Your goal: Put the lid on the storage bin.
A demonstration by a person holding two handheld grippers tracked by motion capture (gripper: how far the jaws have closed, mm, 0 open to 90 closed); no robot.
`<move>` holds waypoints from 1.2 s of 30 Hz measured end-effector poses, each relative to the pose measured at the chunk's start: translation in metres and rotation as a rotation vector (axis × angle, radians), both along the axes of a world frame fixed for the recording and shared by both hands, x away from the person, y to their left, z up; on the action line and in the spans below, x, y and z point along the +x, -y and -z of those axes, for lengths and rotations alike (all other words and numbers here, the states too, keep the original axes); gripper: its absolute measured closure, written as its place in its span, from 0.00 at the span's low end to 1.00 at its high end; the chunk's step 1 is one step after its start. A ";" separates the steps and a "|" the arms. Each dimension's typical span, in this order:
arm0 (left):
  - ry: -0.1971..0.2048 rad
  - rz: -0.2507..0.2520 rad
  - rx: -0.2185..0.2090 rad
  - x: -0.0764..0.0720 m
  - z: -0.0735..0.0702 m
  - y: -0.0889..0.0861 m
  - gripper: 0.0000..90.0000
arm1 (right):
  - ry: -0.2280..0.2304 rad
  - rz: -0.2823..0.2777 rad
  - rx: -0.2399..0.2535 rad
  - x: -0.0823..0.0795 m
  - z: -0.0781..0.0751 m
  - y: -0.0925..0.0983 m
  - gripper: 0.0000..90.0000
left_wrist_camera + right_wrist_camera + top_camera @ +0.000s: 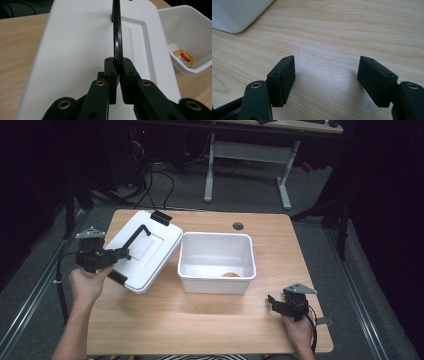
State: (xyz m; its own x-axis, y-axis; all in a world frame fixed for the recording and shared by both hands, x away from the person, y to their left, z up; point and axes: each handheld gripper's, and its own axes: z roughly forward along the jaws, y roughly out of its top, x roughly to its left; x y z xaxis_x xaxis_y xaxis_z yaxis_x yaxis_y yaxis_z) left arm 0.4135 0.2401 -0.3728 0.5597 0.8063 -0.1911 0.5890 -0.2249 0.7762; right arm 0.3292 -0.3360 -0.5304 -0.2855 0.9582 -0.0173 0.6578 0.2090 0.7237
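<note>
Black pads of the left gripper [119, 75] pinch the lid's handle [117, 32], tilting the lid [142, 250] off the box [216, 262], while the right gripper [287, 305] rests spread.

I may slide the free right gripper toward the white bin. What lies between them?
Nothing: in the high view, bare wooden table separates the right gripper from the white bin.

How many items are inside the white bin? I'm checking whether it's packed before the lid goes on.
1: a small round yellow item lies on the floor of the bin, against its near wall, which may hide more.
</note>
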 end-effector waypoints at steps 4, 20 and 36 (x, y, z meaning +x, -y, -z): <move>0.009 0.028 0.015 0.001 -0.007 0.007 0.95 | 0.000 0.000 0.000 0.000 0.000 0.000 0.34; 0.038 0.160 0.045 0.008 -0.032 0.037 0.95 | 0.000 -0.001 -0.001 0.000 0.000 0.000 0.34; 0.031 0.288 0.096 0.022 -0.046 0.074 0.95 | 0.000 0.000 0.001 0.000 0.000 0.000 0.34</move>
